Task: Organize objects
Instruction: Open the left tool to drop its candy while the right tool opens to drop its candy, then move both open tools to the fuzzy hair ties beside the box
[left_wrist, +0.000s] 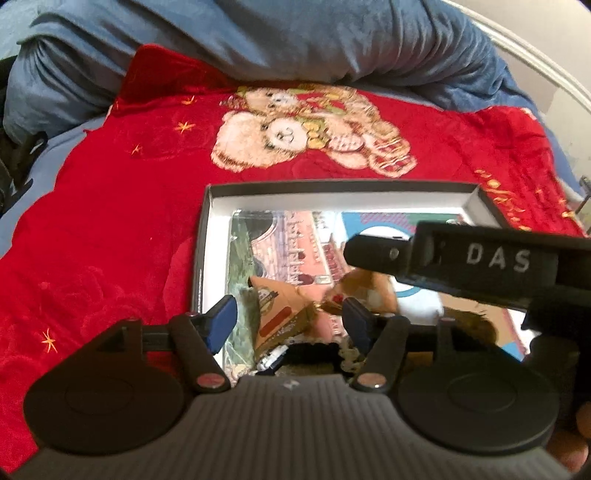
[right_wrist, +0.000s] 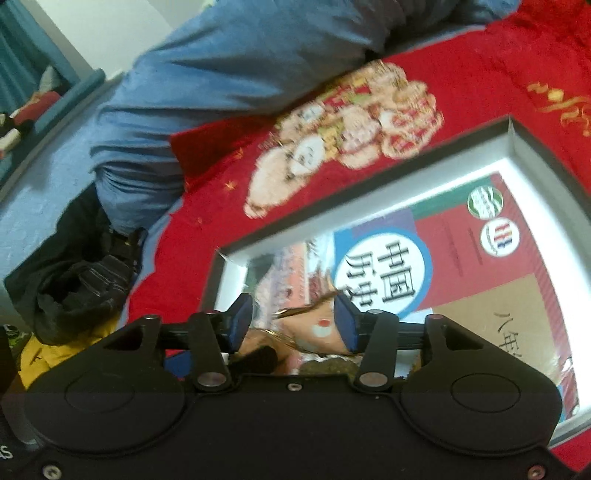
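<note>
Hovering over the shallow grey-walled cardboard box (left_wrist: 207, 236) lying on the red plush teddy-bear blanket (left_wrist: 110, 206): left gripper (left_wrist: 288, 321), blue-padded fingers spread apart, gripping nothing. Lying between them at 12 o'clock, a small tan printed snack packet (left_wrist: 280, 314), resting inside the box upon a red-and-white Chinese history textbook (right_wrist: 461, 258). Reaching in from 3 o'clock, right gripper (right_wrist: 291, 323), likewise parted, straddling a brown crumpled wrapper (right_wrist: 317, 325).

The blanket (left_wrist: 110, 206) is bright red, printed with beige teddy bears (left_wrist: 306, 133) and small gold stars. Behind it lies plain blue bedding (left_wrist: 258, 40). The box (right_wrist: 369, 192) has dark outer walls and a white inside. The book (right_wrist: 461, 258) cover shows red, blue and tan, perhaps cardboard-brown, blocks.
</note>
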